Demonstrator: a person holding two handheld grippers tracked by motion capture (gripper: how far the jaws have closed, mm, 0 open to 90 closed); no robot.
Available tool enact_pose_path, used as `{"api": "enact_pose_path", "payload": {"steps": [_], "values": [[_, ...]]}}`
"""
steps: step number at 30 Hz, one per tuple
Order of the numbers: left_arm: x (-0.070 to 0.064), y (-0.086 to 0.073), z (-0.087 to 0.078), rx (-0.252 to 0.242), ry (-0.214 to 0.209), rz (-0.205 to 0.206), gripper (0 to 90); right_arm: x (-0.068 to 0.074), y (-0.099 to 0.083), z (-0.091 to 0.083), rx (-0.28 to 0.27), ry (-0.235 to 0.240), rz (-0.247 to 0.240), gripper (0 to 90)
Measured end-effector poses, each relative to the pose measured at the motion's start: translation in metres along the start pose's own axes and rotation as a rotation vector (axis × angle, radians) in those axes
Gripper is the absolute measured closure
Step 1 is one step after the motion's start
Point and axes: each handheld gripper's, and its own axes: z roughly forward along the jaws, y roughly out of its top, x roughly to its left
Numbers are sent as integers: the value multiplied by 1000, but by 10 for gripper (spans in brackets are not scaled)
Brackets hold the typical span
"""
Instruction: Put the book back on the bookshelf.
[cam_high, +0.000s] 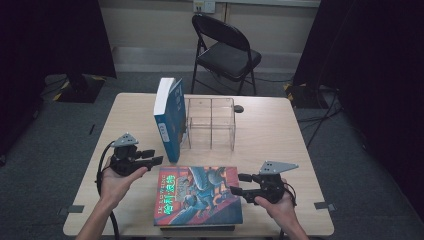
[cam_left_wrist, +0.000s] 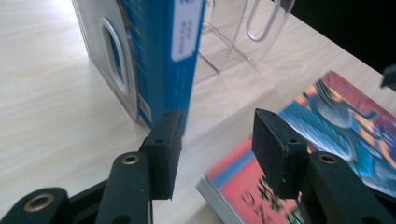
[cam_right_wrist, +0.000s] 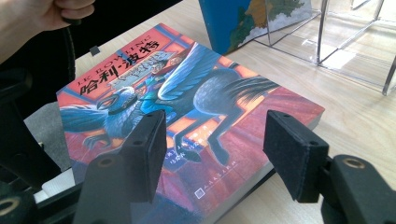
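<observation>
Both grippers hover with jaws parted and nothing in them. My left gripper sits left of centre in the high view, nose toward the base of the upright blue book, which stands against the left wall of the clear acrylic rack mid-frame. My right gripper is at lower right, jaws pointed at the right edge of the flat colourful book, which lies cover up at bottom centre, near the table's front edge.

In the right gripper view the flat book runs from upper left to lower right; its near edge lies between and just beyond the jaws. There looks to be something dark beneath it (another volume, I think; can't be sure).

My read: the flat book goes into the rack next. To do that well I would:
- bring the right jaws in low, one pad above the cover, one below the edge
- bite deep, since a thick paperback sags
- keep the left gripper beside the blue book in case it tips
- lift slowly, rotate upright, then slot in.
</observation>
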Motion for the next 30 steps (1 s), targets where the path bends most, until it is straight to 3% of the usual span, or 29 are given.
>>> {"api": "enact_pose_path", "payload": {"steps": [3,8,10,12,14,17,20,22,26,30], "values": [[-4,-6,-3,22,4,11,518,0,4,-1,-3,-7,-11,394],[-8,-15,-5,14,-46,-24,523,-3,16,3,11,-16,-39,398],[-9,-19,-3,27,-19,-13,515,-3,20,7,20,-19,-54,411],[-5,-24,-1,33,-48,-51,515,-4,22,11,24,-23,-67,436],[-7,-28,0,58,-10,-33,516,-4,22,16,31,-30,-77,437],[-10,-32,1,83,-39,-38,521,-9,19,25,50,-35,-74,439],[-13,-37,4,105,-24,-14,538,-11,19,29,69,-54,-83,439],[-19,-42,12,137,-47,2,544,-16,21,37,77,-54,-78,440],[-19,-44,15,128,-50,-17,509,-19,20,46,80,-63,-78,439],[-19,-45,15,118,-45,-5,510,-23,20,49,63,-65,-65,432]]}}
